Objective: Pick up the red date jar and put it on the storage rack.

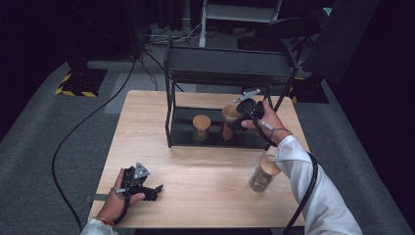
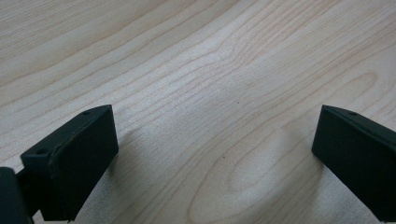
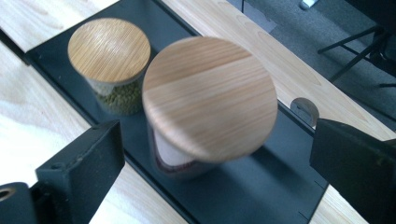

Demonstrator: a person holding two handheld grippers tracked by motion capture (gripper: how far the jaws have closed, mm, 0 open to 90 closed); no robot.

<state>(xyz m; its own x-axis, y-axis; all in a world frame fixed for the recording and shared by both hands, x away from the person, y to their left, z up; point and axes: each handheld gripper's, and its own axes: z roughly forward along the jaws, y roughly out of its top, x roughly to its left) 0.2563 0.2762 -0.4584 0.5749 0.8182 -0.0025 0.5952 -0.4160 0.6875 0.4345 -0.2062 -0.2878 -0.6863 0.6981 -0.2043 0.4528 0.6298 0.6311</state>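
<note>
1. High view: on the bench (image 1: 205,166), the left claw (image 1: 157,188) rests at 7 o'clock; the right claw (image 1: 230,123) reaches the black rack (image 1: 230,73); a third jar (image 1: 263,174) stands at 4 o'clock.
2. Left claw view: jaws spread wide, released, over bare wood (image 2: 210,84).
3. Right claw view: the right claw (image 3: 210,154) is released, jaws flanking the tall jar (image 3: 209,100); the short jar (image 3: 109,60) sits at 10 o'clock.

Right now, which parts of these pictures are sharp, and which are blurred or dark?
High view: the table is lit, the room around it nearly black. Right gripper view: the near jar's lid looks slightly soft, the small jar behind sharper. Left gripper view: the wood grain is crisp, with soft shadows beside the jaws.
</note>
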